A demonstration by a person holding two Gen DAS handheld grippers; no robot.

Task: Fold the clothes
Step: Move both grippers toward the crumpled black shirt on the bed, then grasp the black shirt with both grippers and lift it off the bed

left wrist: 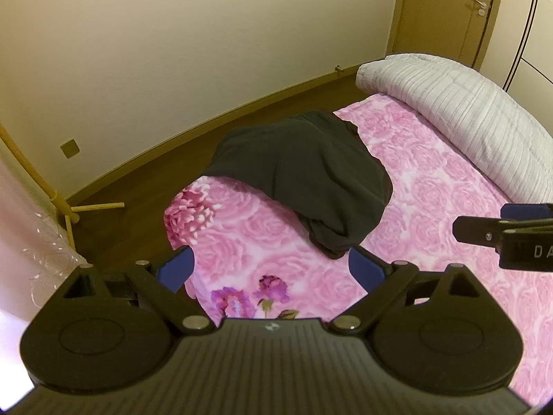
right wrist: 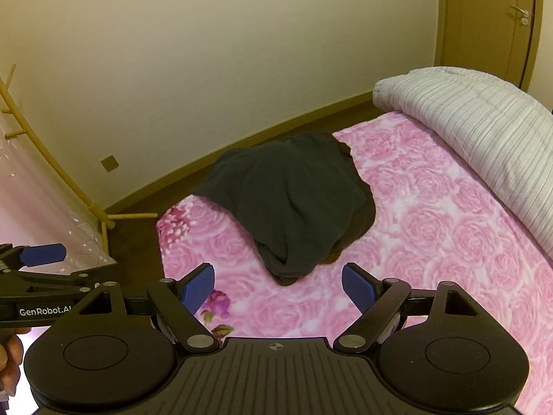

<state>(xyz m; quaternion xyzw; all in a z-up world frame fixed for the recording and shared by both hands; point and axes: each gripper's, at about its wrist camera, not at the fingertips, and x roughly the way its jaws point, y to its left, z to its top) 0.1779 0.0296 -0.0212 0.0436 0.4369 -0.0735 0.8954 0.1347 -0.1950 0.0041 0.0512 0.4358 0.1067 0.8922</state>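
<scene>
A dark, crumpled garment (left wrist: 304, 180) lies bunched on the pink floral bedspread (left wrist: 432, 214), near the bed's far left edge; the right wrist view shows the same garment (right wrist: 297, 200) ahead on the bedspread (right wrist: 432, 224). My left gripper (left wrist: 273, 269) hovers open just short of the garment's near end, blue pads wide apart and nothing between them. My right gripper (right wrist: 278, 288) is open too, a little short of the garment, holding nothing. The left wrist view catches the right gripper's fingers (left wrist: 484, 231) at the right edge. The left gripper's fingers (right wrist: 43, 254) show at the left edge of the right wrist view.
A rolled grey-white striped quilt (left wrist: 459, 110) lies along the bed's right side. A wooden floor (left wrist: 145, 186) runs past the bed's left edge to the cream wall. A yellow wooden rack (left wrist: 69, 207) stands at left, a door (left wrist: 446, 10) at the far right.
</scene>
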